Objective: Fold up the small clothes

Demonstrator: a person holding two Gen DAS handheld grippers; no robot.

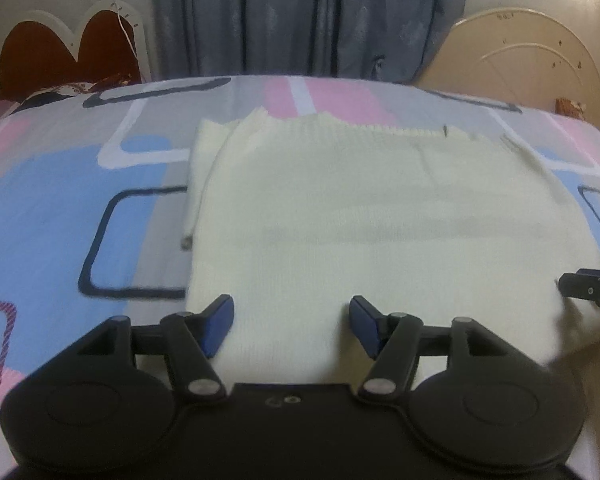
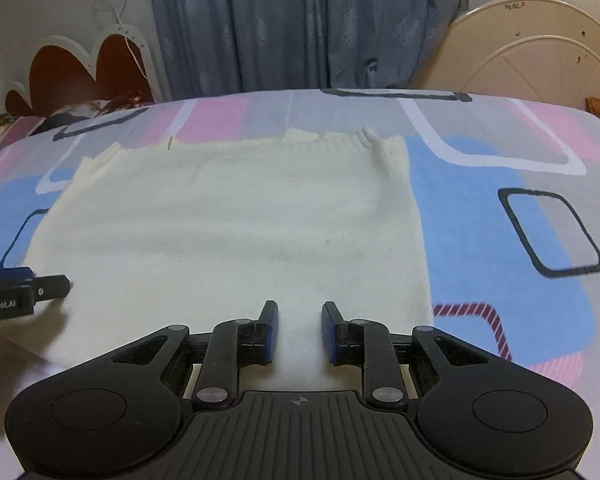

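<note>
A cream knit garment (image 1: 360, 208) lies flat on the bed, folded into a rough rectangle with its ribbed edge at the far side. In the left wrist view my left gripper (image 1: 292, 302) hovers over the garment's near left part. It is open wide, with only flat cloth showing between the blue pads. My right gripper (image 2: 300, 305) is over the near right part of the garment (image 2: 240, 220). Its jaws stand a narrow gap apart, and the cloth below looks flat and unpinched. Each view catches the other gripper at the frame edge: the right one (image 1: 588, 290) and the left one (image 2: 40, 286).
The bedspread (image 1: 60, 200) has pink, blue and grey blocks with dark outlined rectangles. A red scalloped headboard (image 1: 60, 48) stands at the far left and a cream arched board (image 1: 532, 64) at the far right. Grey curtains (image 1: 300, 16) hang behind the bed.
</note>
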